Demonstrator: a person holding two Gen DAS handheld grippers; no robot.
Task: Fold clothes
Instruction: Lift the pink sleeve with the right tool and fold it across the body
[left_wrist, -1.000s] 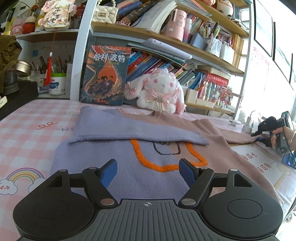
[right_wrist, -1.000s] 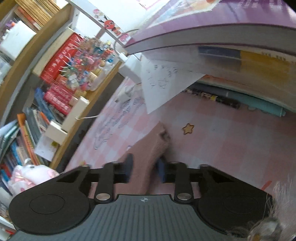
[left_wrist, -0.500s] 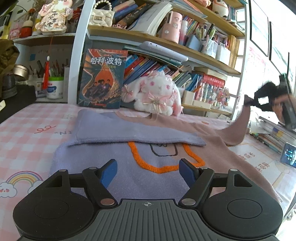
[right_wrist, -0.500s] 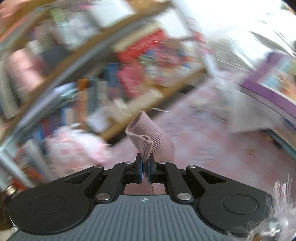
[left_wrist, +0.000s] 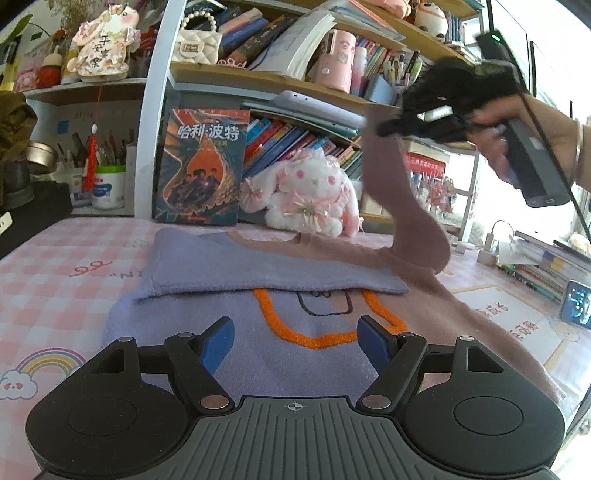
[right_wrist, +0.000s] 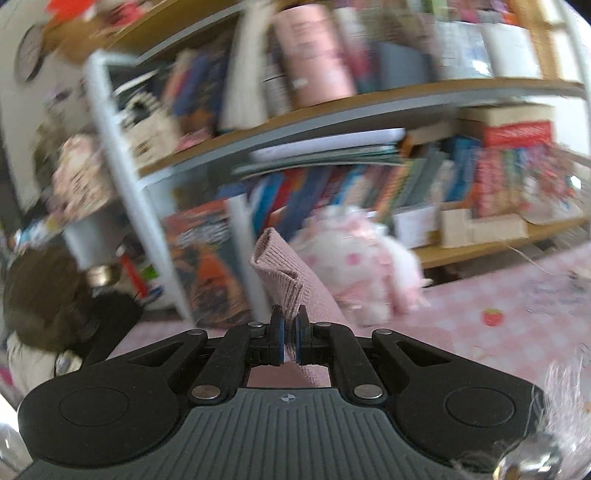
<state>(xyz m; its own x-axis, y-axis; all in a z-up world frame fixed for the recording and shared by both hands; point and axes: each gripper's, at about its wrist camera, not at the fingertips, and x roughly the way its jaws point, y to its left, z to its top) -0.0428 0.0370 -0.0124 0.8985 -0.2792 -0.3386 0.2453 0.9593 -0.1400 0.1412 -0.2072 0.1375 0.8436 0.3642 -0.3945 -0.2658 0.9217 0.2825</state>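
Left wrist view: the left claw (left_wrist: 295, 341) hangs spread and empty over the near hem of the sweater (left_wrist: 229, 328) on the pink checked tabletop (left_wrist: 55, 266). The purple sleeve (left_wrist: 258, 271) lies folded across; the right claw (left_wrist: 384, 130) lifts the pink sleeve (left_wrist: 402, 218).

Right wrist view: the right claw (right_wrist: 289, 334) pinches the pink cuff (right_wrist: 284, 273). Next, I judge, carry it left across the chest.
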